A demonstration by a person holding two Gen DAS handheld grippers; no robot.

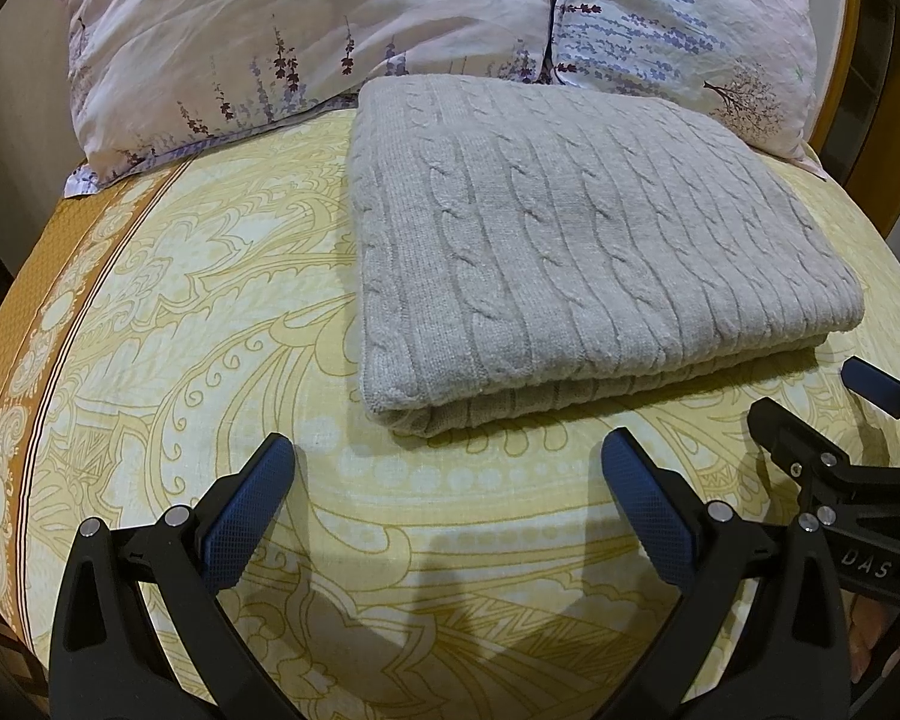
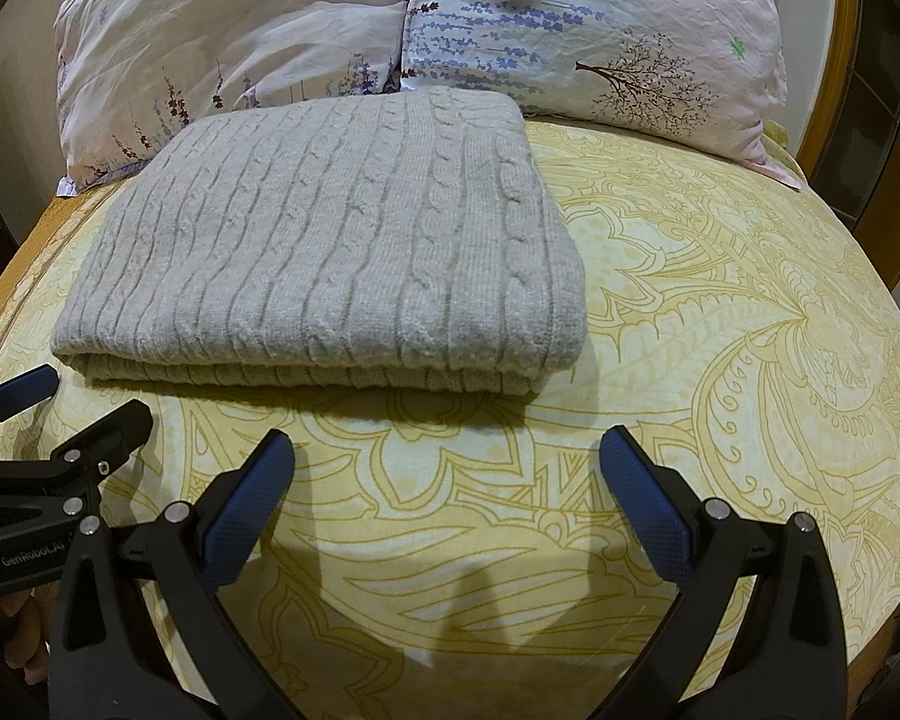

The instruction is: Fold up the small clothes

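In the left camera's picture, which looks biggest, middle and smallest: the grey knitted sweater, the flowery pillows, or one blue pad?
1. Grey knitted sweater and flowery pillows: too alike to rank.
2. Blue pad: smallest, though nearest the camera.

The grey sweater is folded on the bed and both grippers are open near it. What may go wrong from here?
1. The sweater is thick and lies in layers; a gripper closing on its near edge might catch only the top layer and open the fold.
2. The left gripper and the right gripper sit close side by side, so they might bump.
3. The sweater's far edge lies at the pillows; pushing it may bunch it.
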